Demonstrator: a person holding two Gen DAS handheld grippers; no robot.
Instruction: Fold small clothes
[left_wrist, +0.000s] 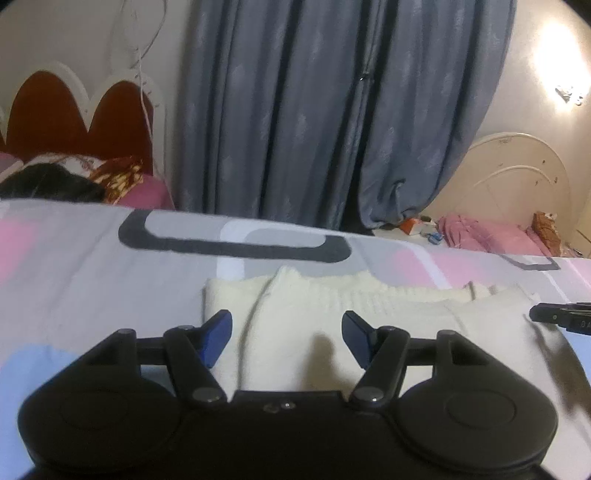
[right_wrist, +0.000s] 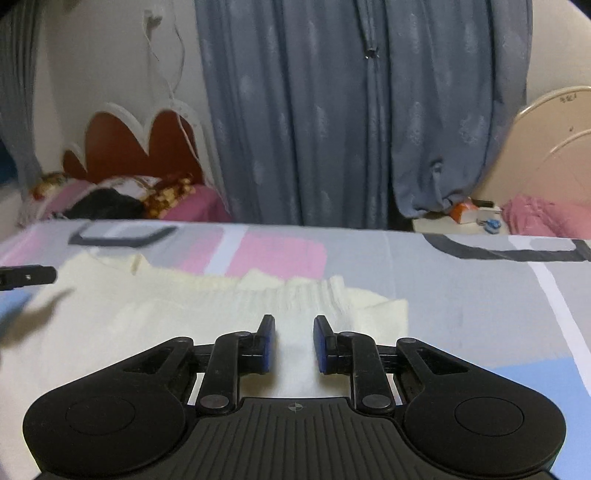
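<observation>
Closest to you in the left wrist view is your left gripper (left_wrist: 287, 338), its blue-padded jaws spread wide with nothing between them but the cream knitted sweater (left_wrist: 332, 325) lying flat below. Your right gripper (right_wrist: 294, 343) has its jaws much narrower, yet a clear gap remains and the pads do not pinch the knit; it holds nothing.

The sweater lies spread on the grey, pink and blue patterned bedsheet (left_wrist: 92, 266), its long axis running side to side across both views, ribbed band (right_wrist: 295, 291) at the far edge. Each gripper sits over its own end: the left over the left part, the right near the right corner (right_wrist: 391, 314). Your hands look about equally near. The coming fold probably turns on that far edge lying straight ahead of both grippers, so you would reach forward, not sideways.
</observation>
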